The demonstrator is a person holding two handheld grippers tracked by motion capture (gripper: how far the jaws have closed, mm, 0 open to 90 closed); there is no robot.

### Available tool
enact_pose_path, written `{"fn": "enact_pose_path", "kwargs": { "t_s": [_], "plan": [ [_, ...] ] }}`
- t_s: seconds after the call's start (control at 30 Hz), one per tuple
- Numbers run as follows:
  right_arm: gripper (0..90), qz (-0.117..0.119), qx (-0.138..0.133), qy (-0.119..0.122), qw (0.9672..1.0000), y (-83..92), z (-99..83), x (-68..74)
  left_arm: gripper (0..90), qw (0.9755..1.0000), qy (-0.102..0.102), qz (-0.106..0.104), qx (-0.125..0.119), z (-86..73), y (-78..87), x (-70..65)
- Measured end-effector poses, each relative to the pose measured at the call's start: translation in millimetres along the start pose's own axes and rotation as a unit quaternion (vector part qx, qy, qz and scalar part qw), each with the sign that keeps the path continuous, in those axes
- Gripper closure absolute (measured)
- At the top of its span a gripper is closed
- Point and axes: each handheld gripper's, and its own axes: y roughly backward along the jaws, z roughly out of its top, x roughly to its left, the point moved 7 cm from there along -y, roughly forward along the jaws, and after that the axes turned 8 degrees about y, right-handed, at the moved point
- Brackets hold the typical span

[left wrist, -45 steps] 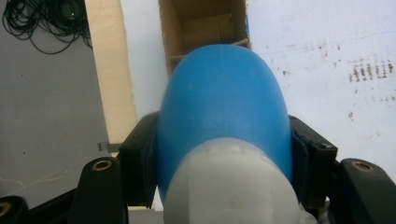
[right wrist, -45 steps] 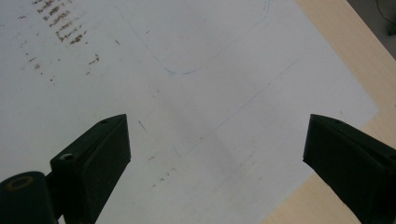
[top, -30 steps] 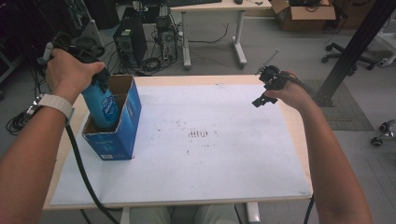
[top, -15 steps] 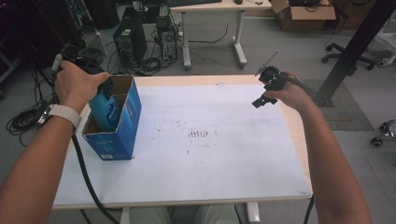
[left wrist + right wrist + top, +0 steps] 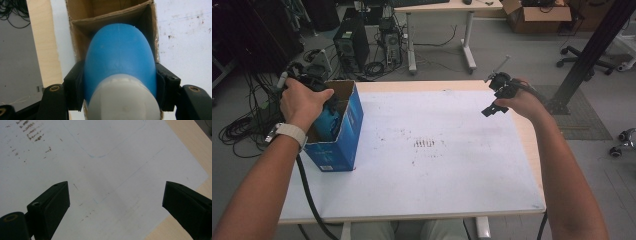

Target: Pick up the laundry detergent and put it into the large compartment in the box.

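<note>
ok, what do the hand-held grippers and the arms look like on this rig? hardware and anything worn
Both hand-held grippers are black. The left hand-held gripper has blocky black jaws with brass-coloured screw heads at their bases; a thick black cable trails from it under the forearm. The right hand-held gripper has wedge-shaped black jaws with the same brass fittings. Forearms are bare, no sleeves. The left wrist wears a white watch band.

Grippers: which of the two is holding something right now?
The left gripper, shut on the blue bottle in the cardboard box. The right gripper hangs open over the bare table.
</note>
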Motion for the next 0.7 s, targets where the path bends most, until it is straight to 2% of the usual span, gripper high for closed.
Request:
{"fn": "enact_pose_path", "kwargs": {
  "t_s": [0.47,0.7],
  "plan": [
    [7.2,0.0,0.003,0.0,1.0,-0.3,-1.2,-0.7,37.8,1.0,0.002,0.004,-0.007,-4.7,-25.4,-0.6],
    [7.2,0.0,0.003,-0.001,1.0,0.0,-1.7,-0.9,37.8,1.0,0.006,0.003,-0.004,-8.3,-35.4,0.7]
  ]
}}
